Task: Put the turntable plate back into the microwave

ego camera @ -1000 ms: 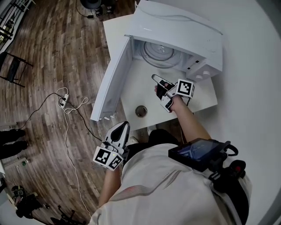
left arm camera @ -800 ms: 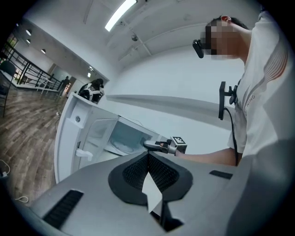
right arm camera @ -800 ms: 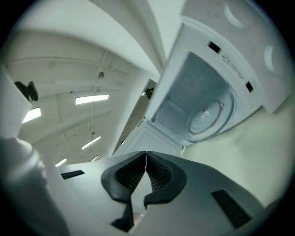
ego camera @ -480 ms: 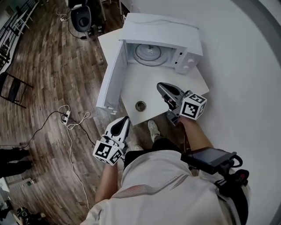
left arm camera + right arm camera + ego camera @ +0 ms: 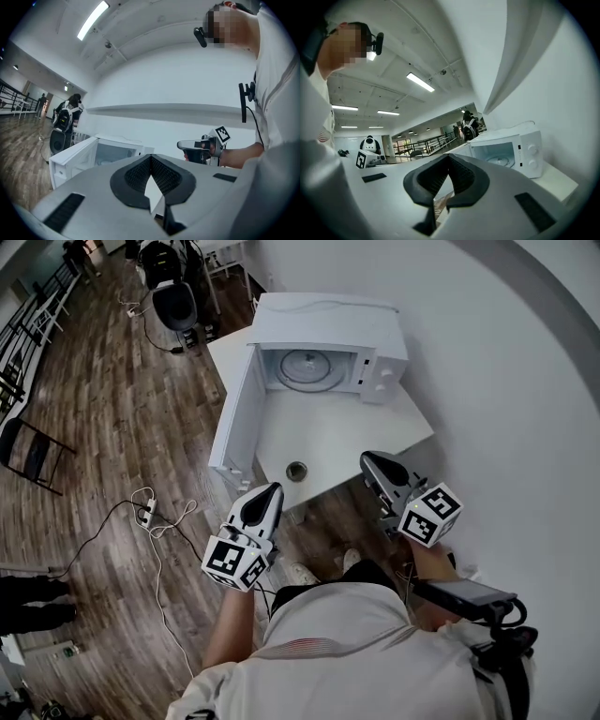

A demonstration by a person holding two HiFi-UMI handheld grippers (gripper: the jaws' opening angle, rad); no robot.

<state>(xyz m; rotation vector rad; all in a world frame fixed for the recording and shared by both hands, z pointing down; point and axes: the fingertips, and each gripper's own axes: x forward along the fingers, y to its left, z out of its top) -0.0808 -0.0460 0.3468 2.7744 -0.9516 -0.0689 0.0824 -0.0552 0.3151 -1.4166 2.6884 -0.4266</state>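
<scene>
**A:** Plate's back in, right? What should you do now?

**B:** Looks like it. On the table (image 5: 361, 442) the microwave (image 5: 328, 329) has its door (image 5: 234, 418) swung wide, and the turntable plate (image 5: 307, 369) is inside. Your left gripper (image 5: 267, 493) and right gripper (image 5: 372, 461) are pressed together, empty, near you. Check the plate sits level.

The white microwave (image 5: 330, 322) stood at the far end of the table (image 5: 337, 432), at about 12 o'clock in the head view, with its cavity facing 6 o'clock. Its door (image 5: 236, 418) hung wide open, swung out from the left hinge toward 7 o'clock. The round, clear turntable plate (image 5: 307, 368) lay flat and centred on the cavity floor. Two knobs (image 5: 382, 379) sat on the panel at the cavity's 3 o'clock side.
</scene>
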